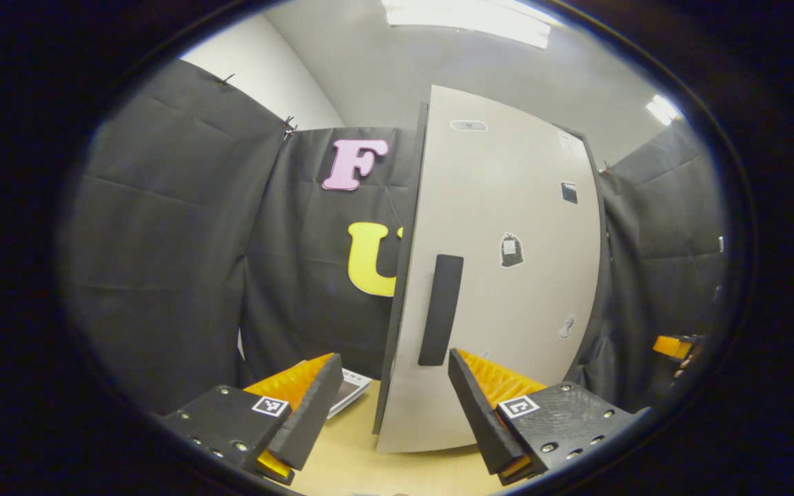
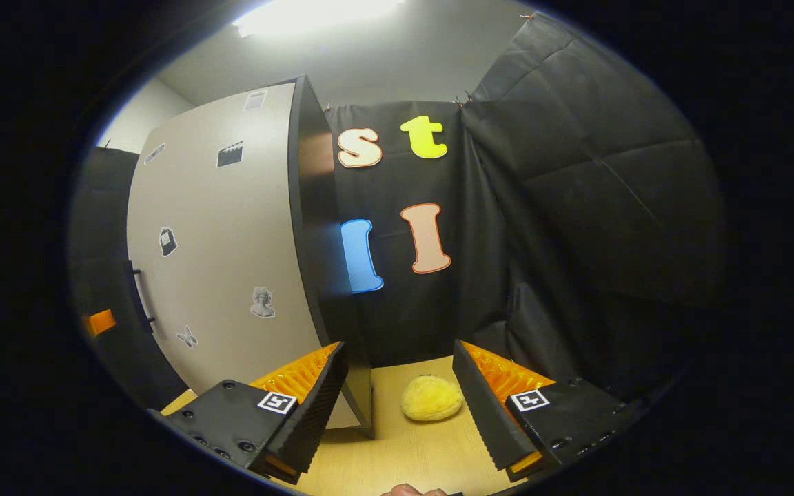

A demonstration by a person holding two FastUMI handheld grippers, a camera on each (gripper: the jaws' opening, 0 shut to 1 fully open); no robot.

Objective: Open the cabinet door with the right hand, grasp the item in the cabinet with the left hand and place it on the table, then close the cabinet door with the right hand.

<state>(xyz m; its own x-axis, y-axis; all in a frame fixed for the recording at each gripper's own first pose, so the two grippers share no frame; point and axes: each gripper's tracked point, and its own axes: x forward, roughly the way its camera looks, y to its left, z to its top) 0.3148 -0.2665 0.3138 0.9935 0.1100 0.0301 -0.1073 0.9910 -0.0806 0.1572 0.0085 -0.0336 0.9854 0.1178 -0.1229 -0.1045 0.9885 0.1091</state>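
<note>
Sitting on the counter (image 2: 404, 455) right of the cabinet (image 2: 318, 227), the yellow item (image 2: 432, 398) is lying untouched; cabinet door (image 1: 500, 275) is standing shut, dark handle (image 1: 440, 310) ahead. Left hand-held gripper (image 1: 393, 406) and right hand-held gripper (image 2: 400, 403) are both gaping wide, holding nothing.

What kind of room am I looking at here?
Probably a small test booth, not a real home: black cloth walls hang all round, a lone cabinet with its door shut stands on a wooden table, and a yellow item lies beside it.
</note>
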